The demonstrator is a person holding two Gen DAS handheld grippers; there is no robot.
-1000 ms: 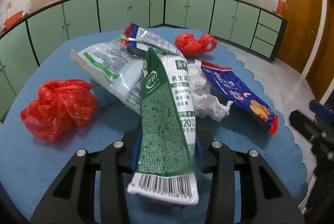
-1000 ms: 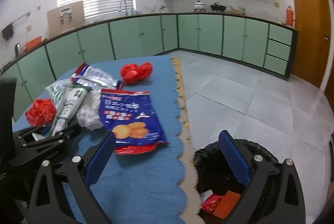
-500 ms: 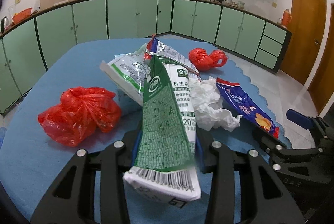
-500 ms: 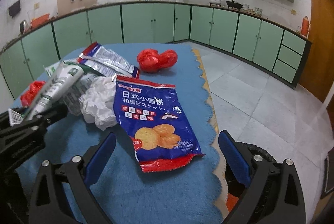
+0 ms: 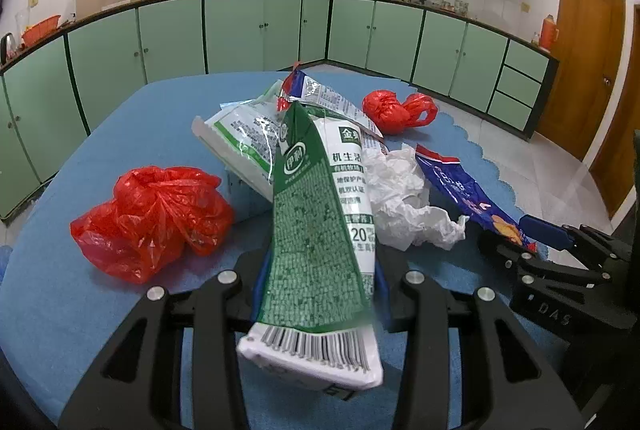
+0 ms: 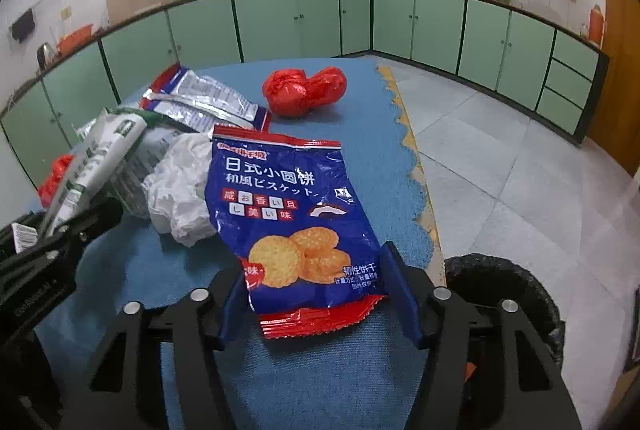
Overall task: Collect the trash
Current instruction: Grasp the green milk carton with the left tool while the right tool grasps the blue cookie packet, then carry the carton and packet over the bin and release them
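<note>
My left gripper (image 5: 318, 284) is shut on a green and white milk carton (image 5: 320, 230), held tilted above the blue table mat (image 5: 80, 310). The carton also shows in the right wrist view (image 6: 100, 157). My right gripper (image 6: 320, 294) is open, its blue fingers on either side of the lower end of a blue biscuit bag (image 6: 288, 218) that lies on the mat. The bag shows in the left wrist view (image 5: 464, 193), with the right gripper (image 5: 532, 242) at its end.
On the mat lie a crumpled white paper (image 6: 180, 185), a red plastic bag (image 5: 148, 218), a second red bag (image 6: 304, 89), a silver-blue wrapper (image 6: 200, 101) and a green-white pouch (image 5: 240, 145). A black-lined bin (image 6: 508, 294) stands on the floor right of the table.
My right gripper has swung from over the bin to the table and now straddles the biscuit bag. My left gripper has lifted back a little with the carton still in it.
</note>
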